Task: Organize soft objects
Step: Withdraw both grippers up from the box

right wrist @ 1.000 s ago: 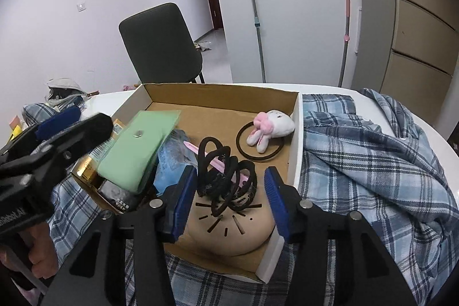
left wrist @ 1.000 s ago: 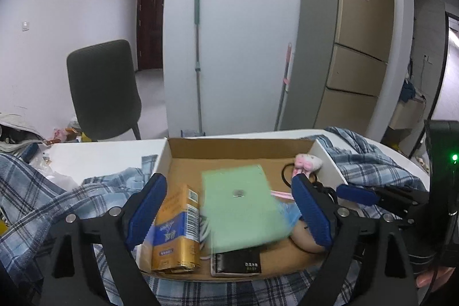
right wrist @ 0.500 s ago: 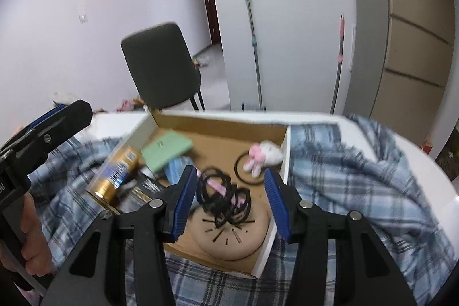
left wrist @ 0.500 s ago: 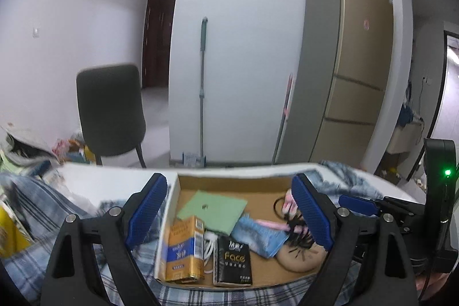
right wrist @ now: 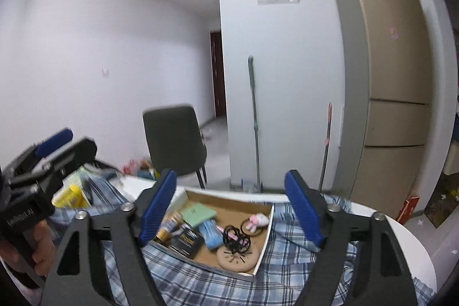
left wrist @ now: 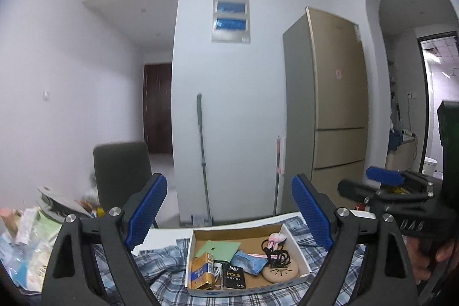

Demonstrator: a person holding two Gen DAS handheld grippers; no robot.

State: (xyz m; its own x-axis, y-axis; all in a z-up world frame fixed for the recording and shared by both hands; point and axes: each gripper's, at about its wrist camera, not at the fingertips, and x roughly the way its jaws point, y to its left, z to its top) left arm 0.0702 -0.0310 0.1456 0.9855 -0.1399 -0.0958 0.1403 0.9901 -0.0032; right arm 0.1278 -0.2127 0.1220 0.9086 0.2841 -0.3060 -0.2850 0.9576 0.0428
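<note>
Cardboard box (left wrist: 298, 241) of soft oddments on plaid cloth (right wrist: 292, 243), left gripper (left wrist: 229, 211) and right gripper (right wrist: 229, 205) both wide, empty.

Both wrist views look down on the cardboard box (left wrist: 298, 254) from above.

Your right gripper (left wrist: 384, 182) is cut off at the left view's edge. The chair (right wrist: 175, 139) blurs. Print on the yellow carton (left wrist: 202, 273) is too small to read, and clutter (left wrist: 25, 234) at left stays indistinct.

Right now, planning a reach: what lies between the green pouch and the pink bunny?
Bare cardboard floor between the green pouch and the pink bunny; left wrist view.
</note>
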